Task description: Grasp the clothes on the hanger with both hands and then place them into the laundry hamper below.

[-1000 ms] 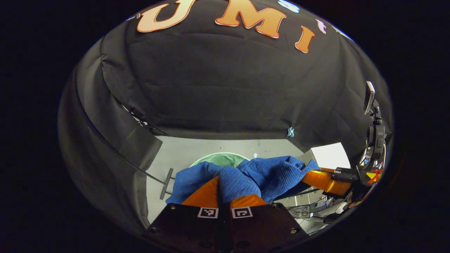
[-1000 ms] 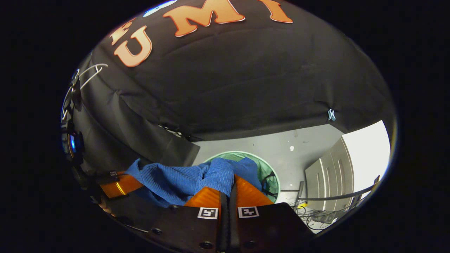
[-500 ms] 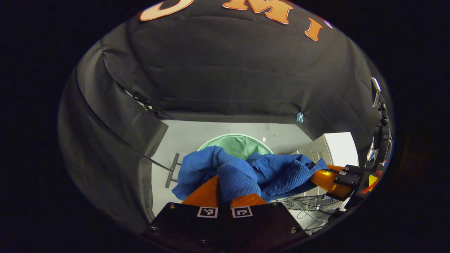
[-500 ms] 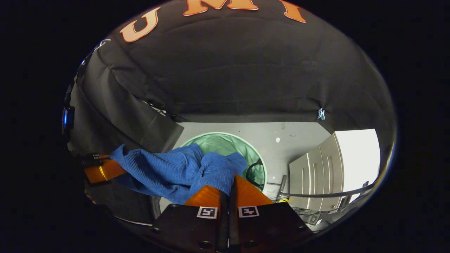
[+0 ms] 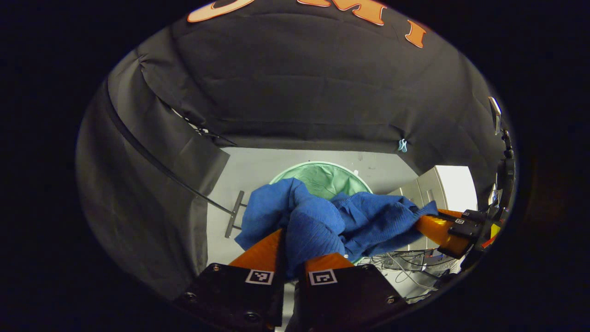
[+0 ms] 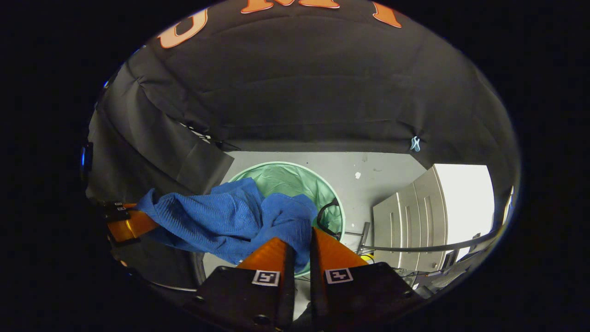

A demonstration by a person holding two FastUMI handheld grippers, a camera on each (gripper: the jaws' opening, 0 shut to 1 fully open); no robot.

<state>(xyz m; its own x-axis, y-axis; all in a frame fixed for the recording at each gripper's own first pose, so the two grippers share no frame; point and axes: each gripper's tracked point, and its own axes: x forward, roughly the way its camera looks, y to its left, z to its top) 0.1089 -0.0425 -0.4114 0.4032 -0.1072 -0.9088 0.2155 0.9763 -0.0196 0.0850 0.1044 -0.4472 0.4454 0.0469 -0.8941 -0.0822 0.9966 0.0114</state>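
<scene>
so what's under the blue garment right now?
The green laundry hamper sits on the grey floor below the blue garment, which both tools hold. Its far rim and inner mesh show; the cloth covers its near side, so any contents are hidden.

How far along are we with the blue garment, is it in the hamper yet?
Done: the blue garment is off the hanger. In hand: left gripper and right gripper each pinch an end, holding it bunched over the green hamper. Left: lower it in and let go; it hangs above the rim, not inside.
</scene>
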